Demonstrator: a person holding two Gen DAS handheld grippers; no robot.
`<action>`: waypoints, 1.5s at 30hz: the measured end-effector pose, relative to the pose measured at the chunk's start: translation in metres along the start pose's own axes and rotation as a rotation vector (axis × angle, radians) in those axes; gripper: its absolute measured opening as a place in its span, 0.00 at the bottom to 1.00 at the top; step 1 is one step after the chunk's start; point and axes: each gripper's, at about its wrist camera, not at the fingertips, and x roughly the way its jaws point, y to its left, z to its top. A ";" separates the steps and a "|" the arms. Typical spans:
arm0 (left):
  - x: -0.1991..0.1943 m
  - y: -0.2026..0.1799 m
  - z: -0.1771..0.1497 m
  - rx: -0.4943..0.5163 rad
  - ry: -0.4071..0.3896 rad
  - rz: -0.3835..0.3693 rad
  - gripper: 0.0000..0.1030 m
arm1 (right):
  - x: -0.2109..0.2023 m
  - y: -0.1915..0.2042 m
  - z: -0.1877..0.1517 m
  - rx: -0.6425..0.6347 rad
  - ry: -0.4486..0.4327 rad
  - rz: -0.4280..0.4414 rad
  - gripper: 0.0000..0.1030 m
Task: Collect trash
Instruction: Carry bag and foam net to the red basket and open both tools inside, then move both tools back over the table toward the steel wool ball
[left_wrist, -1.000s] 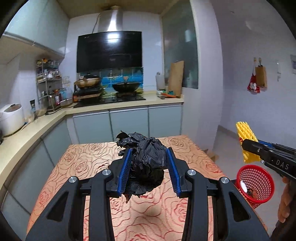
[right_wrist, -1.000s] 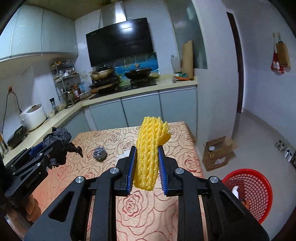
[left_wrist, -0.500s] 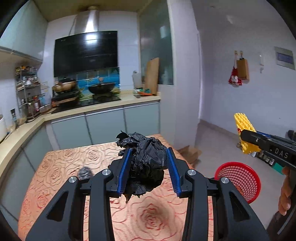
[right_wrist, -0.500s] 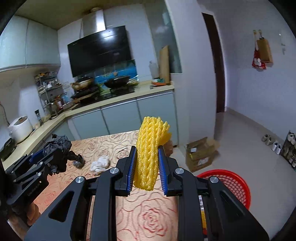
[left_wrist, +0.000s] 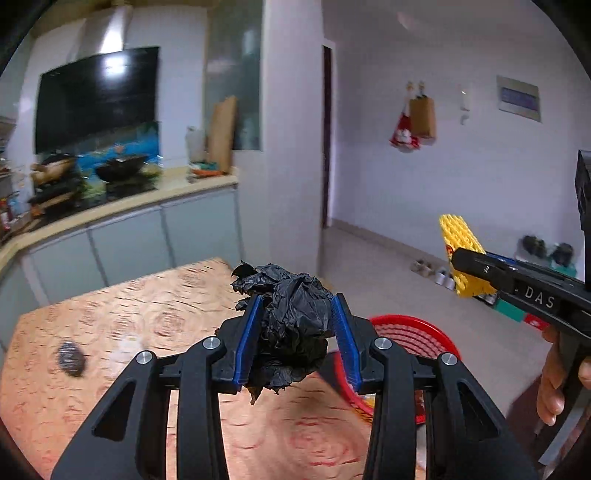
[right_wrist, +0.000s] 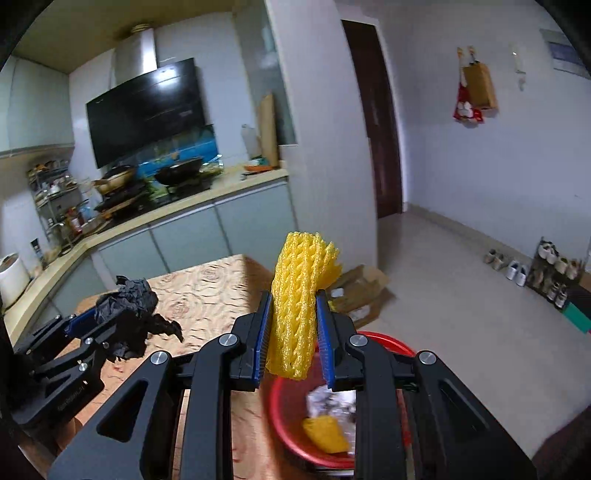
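My left gripper (left_wrist: 295, 339) is shut on a crumpled black plastic bag (left_wrist: 291, 325), held above the table's right edge. My right gripper (right_wrist: 291, 336) is shut on a yellow foam net sleeve (right_wrist: 295, 295), held above the red mesh basket (right_wrist: 280, 406) on the floor. The basket holds white paper and a yellow piece. In the left wrist view the basket (left_wrist: 410, 336) lies just past the bag, and the right gripper with the yellow sleeve (left_wrist: 461, 254) is at the right. The left gripper with the bag (right_wrist: 122, 314) shows at the left of the right wrist view.
The table (left_wrist: 147, 317) has an orange rose-pattern cloth, with a dark steel-wool ball (left_wrist: 70, 363) on its left part. Kitchen counter and cabinets (right_wrist: 207, 229) stand behind. A cardboard box (right_wrist: 362, 291) lies on the floor by the wall; shoes (right_wrist: 517, 269) line the right wall.
Both grippers swung right, away from the table middle toward the red basket. The basket now lies close under the right gripper. Both grips are unchanged.
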 end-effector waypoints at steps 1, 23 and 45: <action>0.007 -0.006 -0.002 0.008 0.011 -0.013 0.36 | 0.001 -0.005 -0.001 0.004 0.003 -0.008 0.22; 0.122 -0.078 -0.045 0.033 0.290 -0.254 0.39 | 0.058 -0.082 -0.045 0.066 0.201 -0.081 0.23; 0.094 -0.038 -0.039 -0.007 0.240 -0.189 0.71 | 0.068 -0.075 -0.054 0.071 0.233 -0.073 0.55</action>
